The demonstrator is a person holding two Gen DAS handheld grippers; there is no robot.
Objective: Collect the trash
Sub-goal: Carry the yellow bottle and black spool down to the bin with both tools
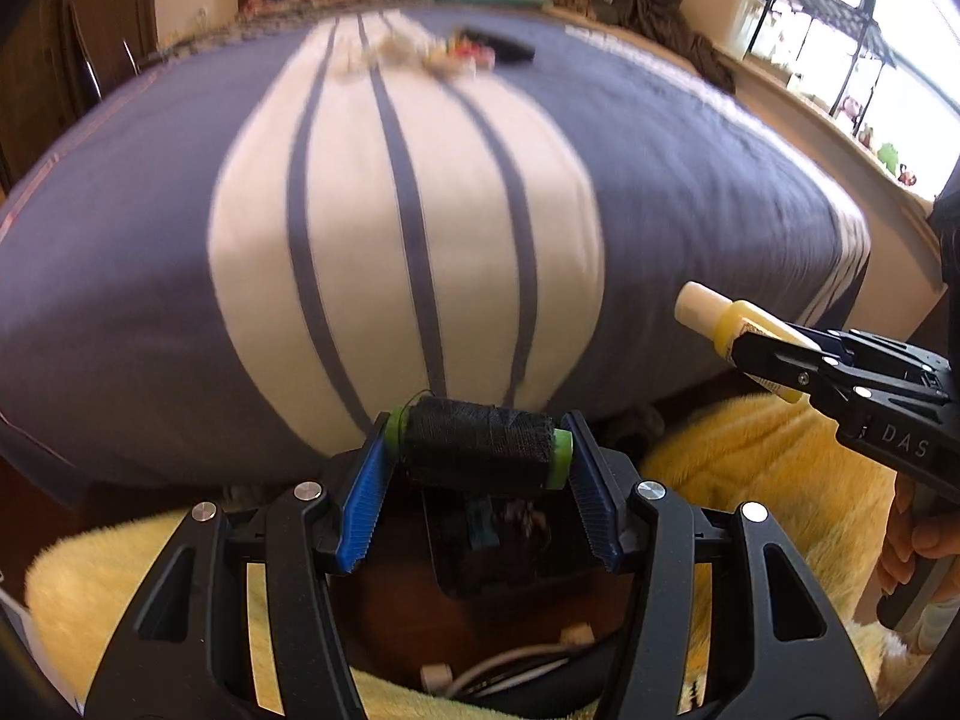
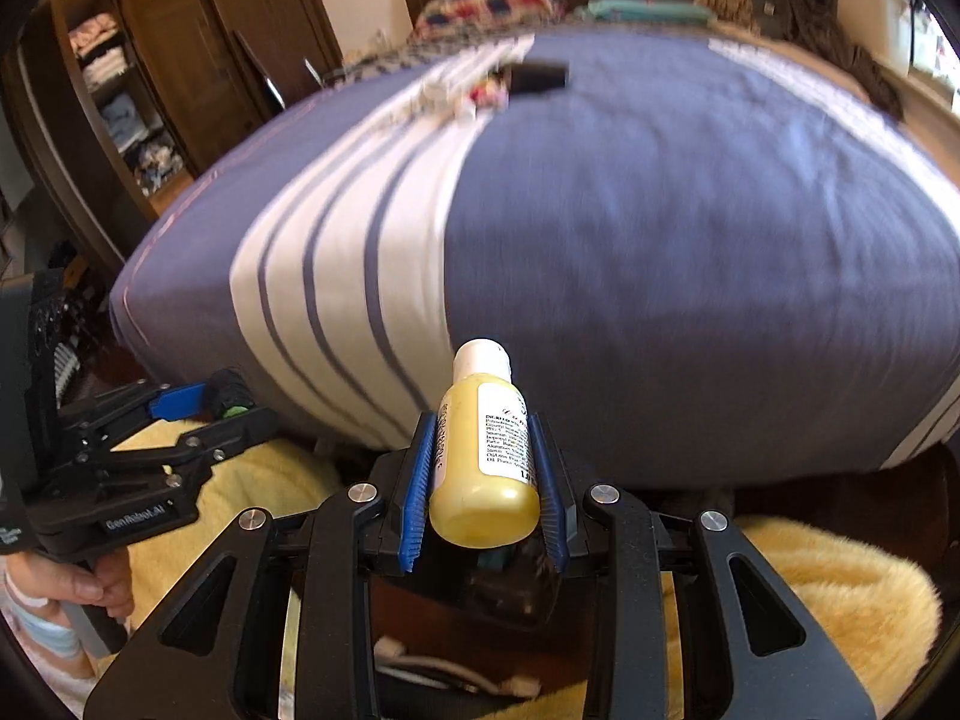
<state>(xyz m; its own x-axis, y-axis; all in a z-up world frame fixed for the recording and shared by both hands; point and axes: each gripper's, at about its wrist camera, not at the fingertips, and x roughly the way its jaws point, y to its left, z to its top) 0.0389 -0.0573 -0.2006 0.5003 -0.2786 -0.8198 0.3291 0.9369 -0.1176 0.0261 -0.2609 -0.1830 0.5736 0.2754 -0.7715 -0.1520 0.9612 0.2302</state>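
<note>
Black thread on a green-ended spool (image 1: 477,449) sat crosswise between my left gripper (image 1: 477,468) pads, the blue ribbed fingers (image 1: 360,504) clamped on its two ends. Left gripper hung over the near edge of the bed (image 1: 120,312), above a yellow fluffy blanket (image 1: 750,480) on the floor side. Under the spool a dark open container (image 1: 510,546) showed between my jaws, contents too dim to tell. Bed cover was blue-grey with a white band and thin dark stripes. Far up the bed lay a small heap of trash (image 1: 444,57), blurred, with a black flat thing (image 1: 510,48) just beside it, well apart from both grippers.

To the right, my right gripper (image 2: 486,480) was closed on a yellow bottle (image 2: 486,468) with a white cap (image 2: 483,360), cap pointing forward toward the bed, blue fingers (image 2: 417,498) pressing its two sides, printed label facing up. In the left wrist view the same bottle (image 1: 738,324) stuck out of the right gripper near the bed's right corner. Both grippers were side by side, apart, not touching. A hand (image 2: 90,588) held the left gripper's handle
</note>
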